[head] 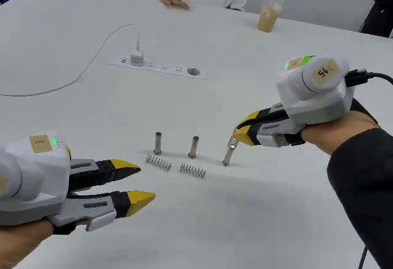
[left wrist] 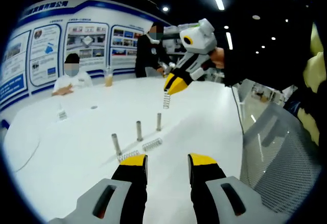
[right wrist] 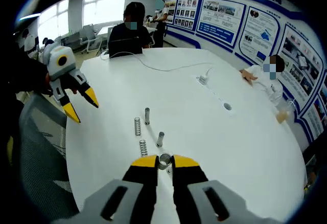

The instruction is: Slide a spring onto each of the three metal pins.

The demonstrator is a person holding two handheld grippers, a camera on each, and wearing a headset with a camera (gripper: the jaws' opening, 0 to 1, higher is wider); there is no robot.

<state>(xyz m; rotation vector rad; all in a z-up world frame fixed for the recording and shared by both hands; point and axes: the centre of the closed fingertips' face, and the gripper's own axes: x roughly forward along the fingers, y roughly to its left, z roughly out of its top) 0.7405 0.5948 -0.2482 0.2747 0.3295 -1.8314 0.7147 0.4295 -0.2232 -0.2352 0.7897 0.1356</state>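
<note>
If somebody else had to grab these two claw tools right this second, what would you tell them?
Left gripper: open, empty, hovering low at the near left.
Right gripper: shut on a spring, held at the top of the right-hand pin; it is not yet slid down.
Middle pin and left pin stand bare on the table.
A loose spring lies in front of the left pin, a second loose spring in front of the middle pin.
Done: no spring seated yet.
Left: lower the held spring, then fit the other two.
</note>
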